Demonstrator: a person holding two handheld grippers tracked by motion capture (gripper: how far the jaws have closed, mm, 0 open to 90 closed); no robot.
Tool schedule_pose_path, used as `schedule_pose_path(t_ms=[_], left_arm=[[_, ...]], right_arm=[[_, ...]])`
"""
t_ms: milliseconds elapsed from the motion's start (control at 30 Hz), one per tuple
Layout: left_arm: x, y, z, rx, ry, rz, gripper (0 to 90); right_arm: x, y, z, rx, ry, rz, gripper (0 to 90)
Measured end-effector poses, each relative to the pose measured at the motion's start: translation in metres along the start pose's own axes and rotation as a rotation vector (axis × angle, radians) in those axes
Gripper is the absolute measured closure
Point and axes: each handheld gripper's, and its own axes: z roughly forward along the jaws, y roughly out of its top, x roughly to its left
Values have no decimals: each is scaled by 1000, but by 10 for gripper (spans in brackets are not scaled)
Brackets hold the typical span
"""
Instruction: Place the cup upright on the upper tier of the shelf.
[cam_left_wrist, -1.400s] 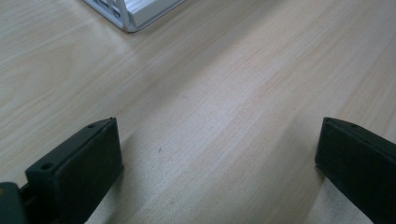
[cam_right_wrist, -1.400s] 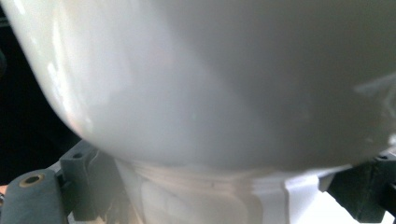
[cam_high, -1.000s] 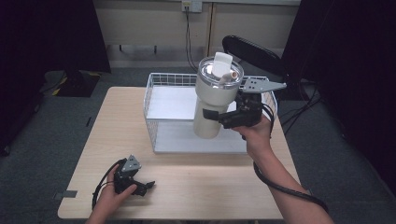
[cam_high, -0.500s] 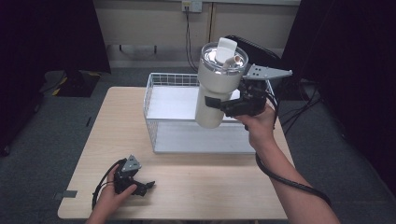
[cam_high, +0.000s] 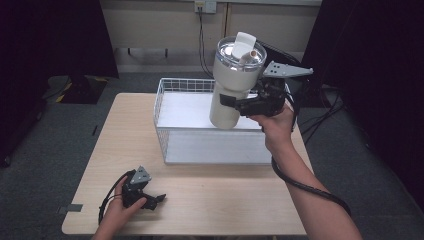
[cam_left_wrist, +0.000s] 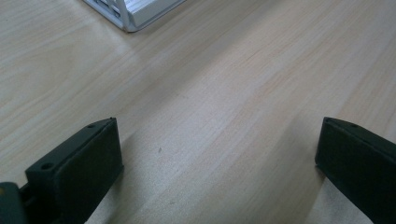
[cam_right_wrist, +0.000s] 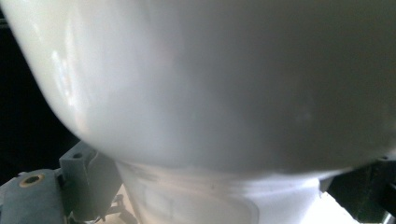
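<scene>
Right tongs clamped on tall cream plastic tumbler with clear lid, held tilted in the air over white wire basket at counter far edge. Left tongs lie near front-left corner, jaws apart.

Our arms are bare. Each tool is black, trailing a black cable. The right tool carries a grey three-cornered plate.
</scene>
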Motion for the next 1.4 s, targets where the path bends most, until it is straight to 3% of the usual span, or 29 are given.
schedule_pose_path(t_ms=[1400], left_arm=[[0,0,0,2,-2,0,0]], right_arm=[[-35,-1,25,40,-157,-20,105]])
